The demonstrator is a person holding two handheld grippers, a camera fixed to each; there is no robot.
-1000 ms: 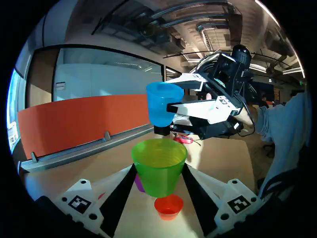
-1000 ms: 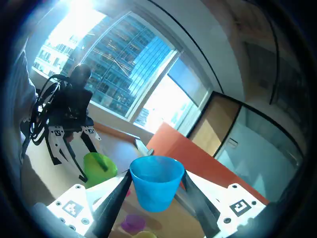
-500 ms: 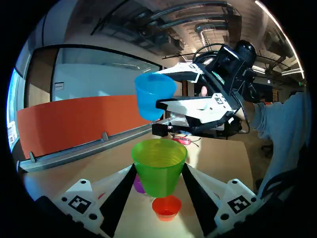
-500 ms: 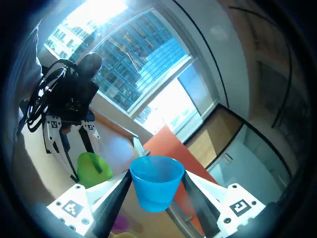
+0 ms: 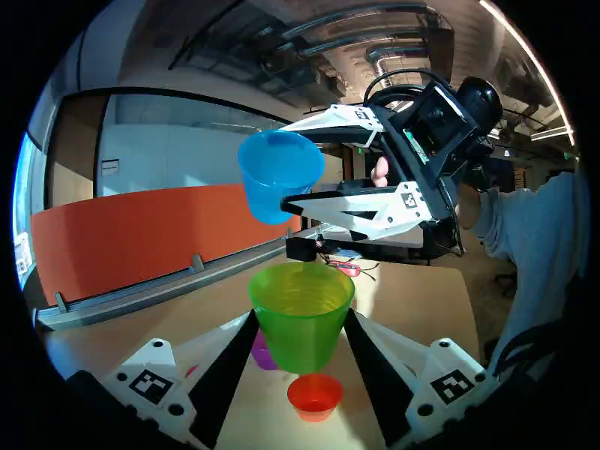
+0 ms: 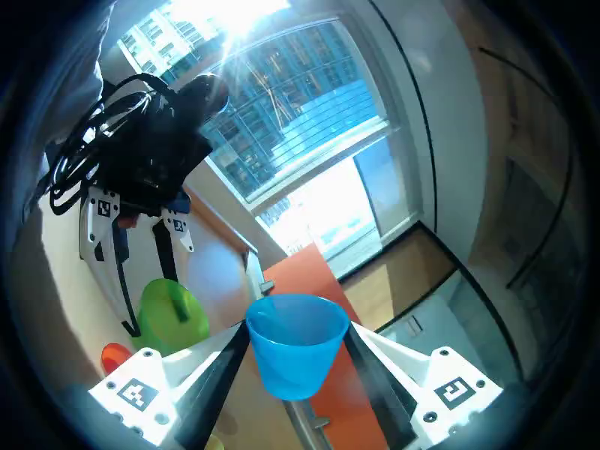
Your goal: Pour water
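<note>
Your right gripper (image 6: pixel 296 328) clamps the blue cup (image 5: pixel 279 174), both fingers (image 6: pixel 223 364) on its sides; your left gripper (image 5: pixel 300 313) clamps the green cup (image 5: pixel 301 337) likewise. Blue cup hangs above the green cup's mouth, apart, near upright; the pour likely needs it tipped down toward that mouth. No readable writing; only square markers (image 5: pixel 150 385) on the fingers.

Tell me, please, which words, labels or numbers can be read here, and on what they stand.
None can be read.
Paper notice on the glass wall: too small.
Square markers on the left gripper and right gripper: patterns, no letters.
</note>
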